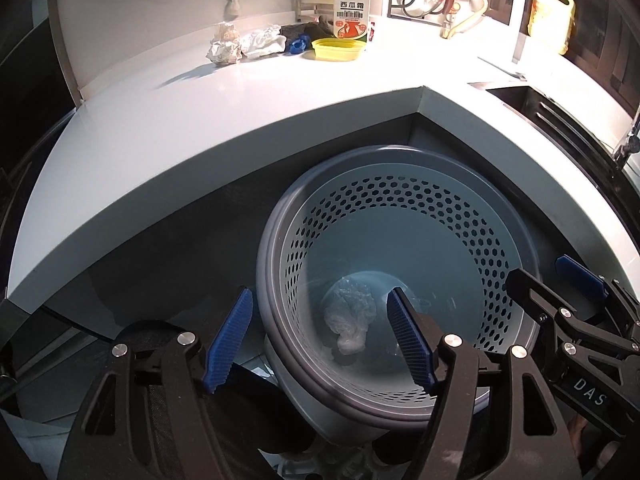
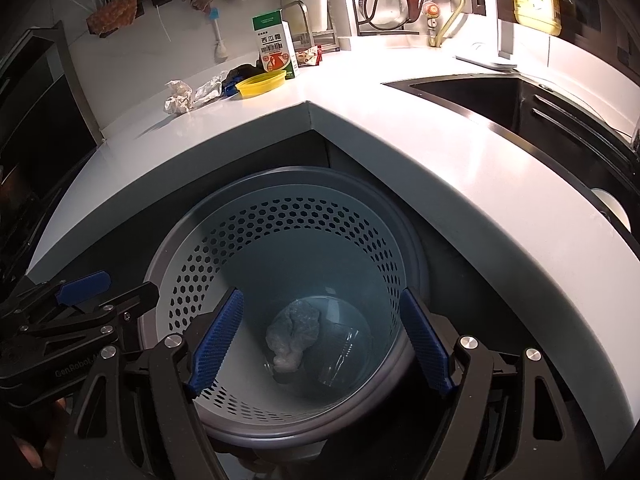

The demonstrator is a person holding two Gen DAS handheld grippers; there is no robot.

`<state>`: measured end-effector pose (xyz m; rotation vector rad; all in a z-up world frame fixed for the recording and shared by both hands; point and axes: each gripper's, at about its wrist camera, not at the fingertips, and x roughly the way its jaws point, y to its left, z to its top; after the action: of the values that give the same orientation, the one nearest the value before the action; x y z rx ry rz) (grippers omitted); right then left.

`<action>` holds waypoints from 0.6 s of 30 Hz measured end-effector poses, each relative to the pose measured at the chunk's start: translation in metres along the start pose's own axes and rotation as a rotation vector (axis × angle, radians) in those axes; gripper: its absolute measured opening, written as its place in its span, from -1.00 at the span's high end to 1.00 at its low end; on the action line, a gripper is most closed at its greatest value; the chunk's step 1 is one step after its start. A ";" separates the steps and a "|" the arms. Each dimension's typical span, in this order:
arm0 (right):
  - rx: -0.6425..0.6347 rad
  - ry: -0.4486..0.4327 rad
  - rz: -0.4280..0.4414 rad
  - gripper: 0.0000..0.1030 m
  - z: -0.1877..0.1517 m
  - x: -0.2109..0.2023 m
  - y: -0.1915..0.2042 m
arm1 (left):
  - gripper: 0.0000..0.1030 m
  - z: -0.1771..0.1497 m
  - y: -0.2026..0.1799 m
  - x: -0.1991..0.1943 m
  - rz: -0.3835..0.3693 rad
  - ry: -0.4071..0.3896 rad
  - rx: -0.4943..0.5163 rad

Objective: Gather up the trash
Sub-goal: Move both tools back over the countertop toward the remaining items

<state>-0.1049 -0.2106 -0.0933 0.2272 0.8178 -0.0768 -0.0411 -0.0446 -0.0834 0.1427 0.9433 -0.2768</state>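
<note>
Grey bin [image 2: 280, 216], hexagon-perforated wall; yellow bowl [image 2: 261, 83]; white countertop [image 2: 400, 120]; blue ribbed pads [image 2: 218, 338].

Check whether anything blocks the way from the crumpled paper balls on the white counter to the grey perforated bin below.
Nothing visible does. The two crumpled paper balls lie on the open white counter, whose bare front stretch leads to the grey perforated bin, open-topped below the edge. Both the left gripper and right gripper hover open over it.

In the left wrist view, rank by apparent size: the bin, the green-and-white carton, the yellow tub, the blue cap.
1. bin, by far the largest, though also nearest the camera.
2. green-and-white carton
3. yellow tub, close to the carton in area, so that order is unsure.
4. blue cap
</note>
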 end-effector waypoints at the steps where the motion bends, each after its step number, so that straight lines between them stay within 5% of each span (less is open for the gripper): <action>1: -0.001 -0.002 0.003 -0.49 0.001 0.000 0.001 | -0.34 0.000 0.001 0.000 -0.002 0.000 -0.002; 18: -0.049 -0.088 0.043 -0.51 0.060 0.011 0.025 | -0.56 0.050 0.044 -0.009 0.060 -0.129 -0.070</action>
<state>-0.0507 -0.2001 -0.0575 0.1939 0.7265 -0.0257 0.0056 -0.0126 -0.0472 0.0878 0.8184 -0.1951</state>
